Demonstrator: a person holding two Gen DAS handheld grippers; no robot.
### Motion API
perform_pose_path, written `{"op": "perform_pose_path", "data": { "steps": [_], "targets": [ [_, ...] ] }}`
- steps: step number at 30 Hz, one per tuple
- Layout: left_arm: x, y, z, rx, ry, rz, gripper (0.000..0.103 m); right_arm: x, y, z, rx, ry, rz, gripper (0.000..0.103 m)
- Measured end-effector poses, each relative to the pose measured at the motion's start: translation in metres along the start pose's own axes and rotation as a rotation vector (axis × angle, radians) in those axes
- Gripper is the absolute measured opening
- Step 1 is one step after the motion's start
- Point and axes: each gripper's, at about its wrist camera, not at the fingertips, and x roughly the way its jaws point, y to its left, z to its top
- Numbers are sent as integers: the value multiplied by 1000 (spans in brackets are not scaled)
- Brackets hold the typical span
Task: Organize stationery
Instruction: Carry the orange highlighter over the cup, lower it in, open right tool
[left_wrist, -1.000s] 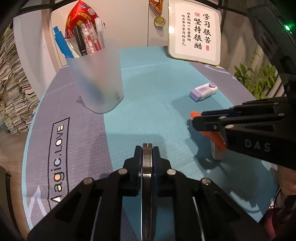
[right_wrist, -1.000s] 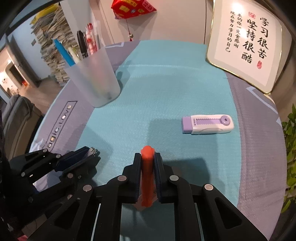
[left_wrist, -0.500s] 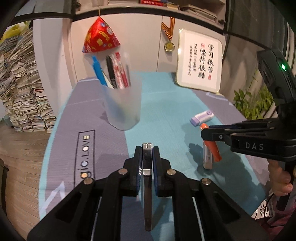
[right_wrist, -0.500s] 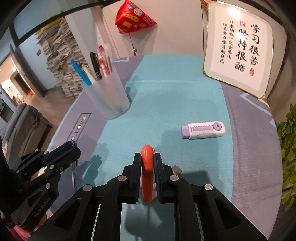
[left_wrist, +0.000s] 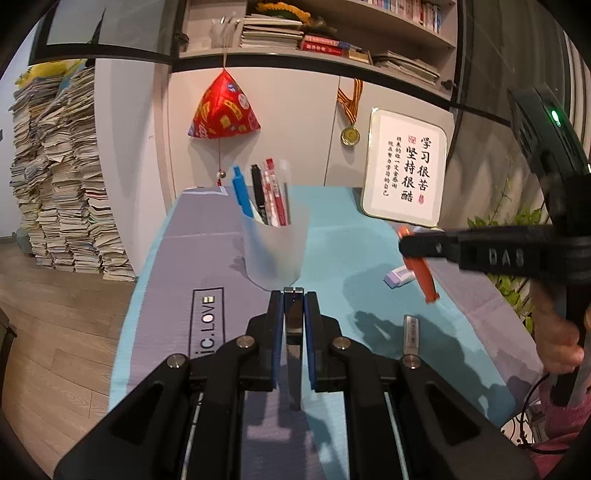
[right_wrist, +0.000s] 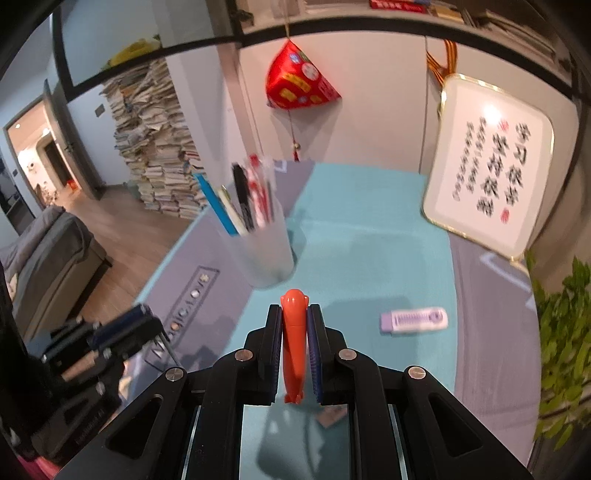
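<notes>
My left gripper (left_wrist: 293, 297) is shut on a thin dark flat strip (left_wrist: 293, 343) that stands on edge between its pads, raised above the mat. In my right gripper (right_wrist: 294, 310), also shut, sits an orange pen-shaped tool (right_wrist: 294, 343), off the table. From the left wrist view the right gripper (left_wrist: 406, 245) hangs at the right with the orange tool (left_wrist: 421, 273) slanting down from it. The frosted cup (left_wrist: 275, 251) (right_wrist: 264, 254) holding several pens stands ahead of both. A purple-and-white eraser case (right_wrist: 413, 320) (left_wrist: 400, 275) lies on the teal mat.
A small silver piece (left_wrist: 410, 332) lies on the mat beside the left gripper. A framed calligraphy board (left_wrist: 404, 177) leans at the back right. A plant (right_wrist: 561, 332) stands off the table's right edge. Paper stacks (left_wrist: 62, 177) stand on the floor to the left.
Both grippers have risen from the mat with their objects still clamped. The cup and eraser case now look farther off, and the wall and shelf have come into view.
</notes>
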Motion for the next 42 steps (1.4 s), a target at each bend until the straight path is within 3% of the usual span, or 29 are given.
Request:
{"op": "perform_pose_path", "data": {
  "steps": [8, 18, 26, 42],
  "targets": [
    [-15, 13, 4, -27, -37, 20, 9, 4, 23, 51, -11, -76, 59, 15],
    [-26, 21, 8, -48, -66, 33, 9, 49, 40, 93, 11, -121, 26, 15],
    [-24, 28, 11, -64, -65, 39, 9, 92, 32, 89, 41, -57, -19, 15],
    [-19, 31, 11, -76, -39, 47, 9, 97, 24, 91, 97, -63, 39, 15]
  ]
}}
